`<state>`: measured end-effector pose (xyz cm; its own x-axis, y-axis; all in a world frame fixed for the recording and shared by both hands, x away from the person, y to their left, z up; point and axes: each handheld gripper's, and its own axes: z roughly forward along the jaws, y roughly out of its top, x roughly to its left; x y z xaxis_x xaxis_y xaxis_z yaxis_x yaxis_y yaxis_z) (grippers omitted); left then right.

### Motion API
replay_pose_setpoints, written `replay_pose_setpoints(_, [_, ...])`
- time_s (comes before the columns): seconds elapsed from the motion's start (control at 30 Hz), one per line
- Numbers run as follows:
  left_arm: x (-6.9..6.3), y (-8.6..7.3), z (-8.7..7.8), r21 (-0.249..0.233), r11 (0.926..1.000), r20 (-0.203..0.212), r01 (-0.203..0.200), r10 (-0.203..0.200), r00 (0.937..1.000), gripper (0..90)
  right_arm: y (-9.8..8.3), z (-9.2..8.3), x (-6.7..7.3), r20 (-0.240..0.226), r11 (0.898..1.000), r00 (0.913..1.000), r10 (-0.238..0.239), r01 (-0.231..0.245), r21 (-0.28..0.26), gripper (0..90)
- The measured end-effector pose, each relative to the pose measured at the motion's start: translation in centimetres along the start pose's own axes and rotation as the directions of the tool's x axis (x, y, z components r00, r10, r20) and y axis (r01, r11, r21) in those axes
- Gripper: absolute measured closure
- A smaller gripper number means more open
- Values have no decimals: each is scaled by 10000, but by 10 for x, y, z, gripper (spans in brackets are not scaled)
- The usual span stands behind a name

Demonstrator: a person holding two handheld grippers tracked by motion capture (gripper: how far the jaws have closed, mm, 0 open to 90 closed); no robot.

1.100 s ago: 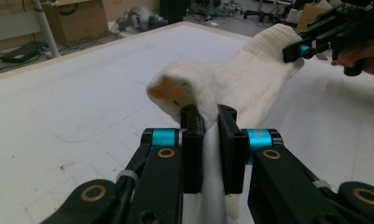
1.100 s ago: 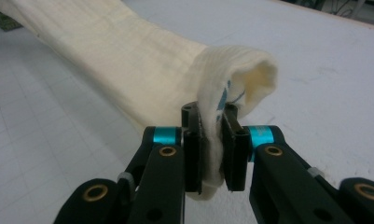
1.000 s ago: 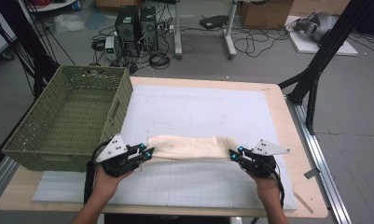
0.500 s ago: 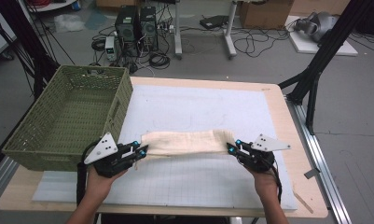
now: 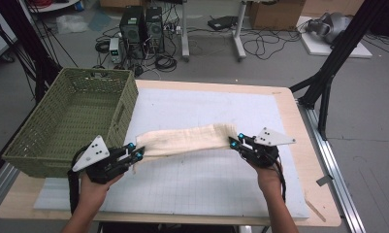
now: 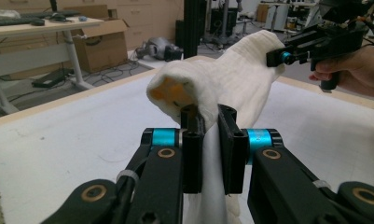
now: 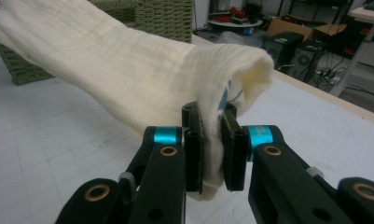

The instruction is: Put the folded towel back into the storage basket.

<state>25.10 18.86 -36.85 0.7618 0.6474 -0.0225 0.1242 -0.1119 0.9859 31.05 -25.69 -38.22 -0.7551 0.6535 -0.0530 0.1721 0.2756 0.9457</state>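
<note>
Bench (image 5: 299, 126): light wood top, bare along its edges.
Mat (image 5: 206, 111): white gridded sheet covering most of the bench.
Basket (image 5: 61, 121): green woven, at the bench's left end, overlapping the mat's left edge.

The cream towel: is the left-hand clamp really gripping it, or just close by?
Touching. In the left gripper view the two black jaws of the left gripper press against the cream towel from both sides, with cloth bunched above and hanging below them.
</note>
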Motion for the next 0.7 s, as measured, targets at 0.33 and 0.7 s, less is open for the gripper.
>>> replay_pose_setpoints(0.33, [8, 6, -18, -370, 9993, -420, 61, -77, 9991, 813, 28, 23, -3, -216, 9992, 9994, -274, 267, -285, 820])
replay_pose_setpoints(0.7, [13, 12, -37, -732, 9973, -856, 85, -147, 9962, 814, 67, 53, -4, -195, 9978, 9980, -598, 592, -285, 828])
